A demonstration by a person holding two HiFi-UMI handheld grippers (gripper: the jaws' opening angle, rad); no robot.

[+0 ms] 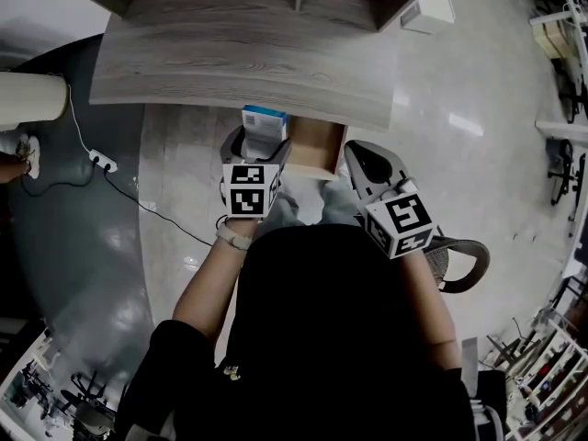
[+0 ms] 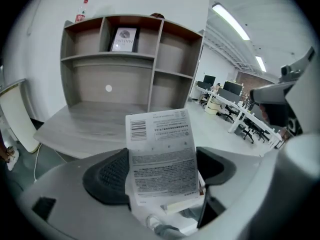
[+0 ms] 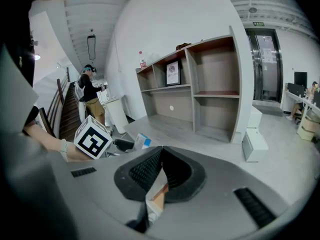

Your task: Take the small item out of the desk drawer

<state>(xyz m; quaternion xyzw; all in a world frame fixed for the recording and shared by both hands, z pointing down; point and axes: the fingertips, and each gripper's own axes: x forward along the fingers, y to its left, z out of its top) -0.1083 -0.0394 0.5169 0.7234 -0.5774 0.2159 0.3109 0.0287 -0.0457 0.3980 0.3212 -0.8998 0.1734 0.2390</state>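
Small white cardboard carton with a blue end stands upright, clamped between the 2 black ribbed pads of the left gripper. It is out of the drawer, held at the front edge of the pale grey wood-grain desk, just left of the pulled-out light-brown wooden drawer.

A grey open-fronted shelf unit with reddish-brown edges stands at the back of the desk.

The person's left forearm reaches forward from the dark-clothed body, with a pale band at the wrist, and points its gripper at the desk edge. The right gripper is held just right of the drawer, angled in toward it. In the right gripper view its 2 pads meet at the tips with nothing held between them. Only a sliver of the drawer's wood shows through the gap lower down. Each gripper carries 1 cube with black-and-white square markers.

In the left gripper view, a dark upright card with pale lettering leans in the upper middle compartment. Its lettering seems to begin "NATUR", but I cannot read it surely. A small bottle with a red label stands on the unit's top left corner.

The carton's facing panel carries a barcode at its upper left. Beside and below that run dense lines of black print too fine to read.
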